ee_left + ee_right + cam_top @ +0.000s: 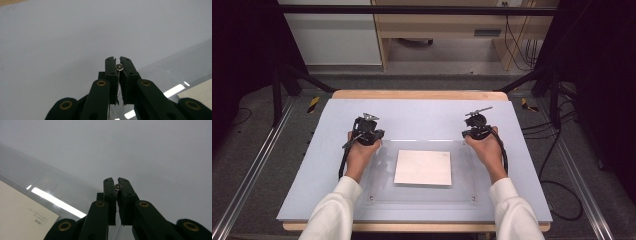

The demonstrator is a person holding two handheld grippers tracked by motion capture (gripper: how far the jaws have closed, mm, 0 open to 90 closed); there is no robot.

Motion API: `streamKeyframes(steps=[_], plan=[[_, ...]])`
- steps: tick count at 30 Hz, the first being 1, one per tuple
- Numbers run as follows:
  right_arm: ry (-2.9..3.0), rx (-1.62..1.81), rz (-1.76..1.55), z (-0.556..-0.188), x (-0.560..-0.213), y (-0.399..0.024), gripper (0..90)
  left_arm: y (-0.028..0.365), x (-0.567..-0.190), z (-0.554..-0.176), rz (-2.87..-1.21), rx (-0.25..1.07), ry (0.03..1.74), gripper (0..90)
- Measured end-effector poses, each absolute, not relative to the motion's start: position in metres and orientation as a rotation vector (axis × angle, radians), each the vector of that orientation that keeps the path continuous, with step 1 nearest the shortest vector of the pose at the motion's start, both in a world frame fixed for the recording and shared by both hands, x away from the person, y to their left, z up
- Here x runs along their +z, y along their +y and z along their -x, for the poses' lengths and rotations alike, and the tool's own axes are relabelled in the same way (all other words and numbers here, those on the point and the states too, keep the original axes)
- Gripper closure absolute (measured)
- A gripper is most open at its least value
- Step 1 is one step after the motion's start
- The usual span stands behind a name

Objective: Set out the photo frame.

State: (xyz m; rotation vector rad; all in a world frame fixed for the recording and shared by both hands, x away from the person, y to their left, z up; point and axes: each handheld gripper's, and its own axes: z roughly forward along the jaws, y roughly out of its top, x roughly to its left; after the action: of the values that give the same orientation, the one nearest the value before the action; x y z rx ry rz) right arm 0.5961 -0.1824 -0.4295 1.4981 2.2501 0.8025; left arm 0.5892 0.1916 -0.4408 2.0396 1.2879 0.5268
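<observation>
The left gripper (pixel 117 65) and right gripper (pixel 117 185) each had fingers pinched on a far corner of the clear sheet (pixel 382 187), which lay over the paper (pixel 422 167) between them on the table (pixel 422 112).

A clear acrylic sheet (pixel 422 170) is clamped at its far corners between both pairs of jaws; a white paper (pixel 422 167) rests on it behind them.
</observation>
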Motion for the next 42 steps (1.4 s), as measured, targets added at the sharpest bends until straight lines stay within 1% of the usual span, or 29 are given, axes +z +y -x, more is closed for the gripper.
streamKeyframes(steps=[3, 10, 14, 16, 18, 22, 26, 29, 33, 36, 39, 42], plan=[[2.264, 0.8, -1.518, -0.6, -0.428, -0.184, 85.8, 0.193, -0.439, -0.592, -2.054, 0.503, 1.291, 84.7], [2.258, 0.826, -1.476, -0.594, -0.43, -0.186, 85.2, 0.191, -0.439, -0.593, -2.07, 0.498, 1.291, 84.8], [2.207, 0.873, -1.41, -0.583, -0.426, -0.191, 71.9, 0.192, -0.439, -0.593, -2.074, 0.494, 1.29, 84.8], [2.176, 0.905, -1.365, -0.572, -0.421, -0.196, 67.8, 0.192, -0.439, -0.593, -2.072, 0.496, 1.294, 84.8], [2.147, 0.93, -1.318, -0.555, -0.415, -0.201, 62.0, 0.192, -0.439, -0.595, -2.072, 0.486, 1.296, 84.8], [2.101, 0.965, -1.219, -0.517, -0.412, -0.212, 47.1, 0.192, -0.437, -0.597, -2.09, 0.476, 1.3, 84.8], [2.047, 0.985, -1.17, -0.482, -0.415, -0.22, 29.1, 0.191, -0.437, -0.598, -2.093, 0.468, 1.311, 84.8], [2.003, 0.985, -1.141, -0.461, -0.416, -0.226, 20.3, 0.191, -0.436, -0.6, -2.097, 0.456, 1.319, 84.8], [1.977, 1.024, -1.109, -0.435, -0.42, -0.233, 16.2, 0.191, -0.436, -0.6, -2.099, 0.456, 1.324, 84.8], [1.997, 1.034, -1.088, -0.416, -0.425, -0.238, 11.1, 0.19, -0.436, -0.6, -2.101, 0.459, 1.328, 84.7], [2.015, 1.036, -1.073, -0.398, -0.433, -0.242, 11.4, 0.189, -0.436, -0.6, -2.103, 0.456, 1.338, 84.7], [2.024, 1.048, -1.065, -0.387, -0.438, -0.244, 12.8, 0.189, -0.435, -0.6, -2.108, 0.457, 1.341, 84.7]])
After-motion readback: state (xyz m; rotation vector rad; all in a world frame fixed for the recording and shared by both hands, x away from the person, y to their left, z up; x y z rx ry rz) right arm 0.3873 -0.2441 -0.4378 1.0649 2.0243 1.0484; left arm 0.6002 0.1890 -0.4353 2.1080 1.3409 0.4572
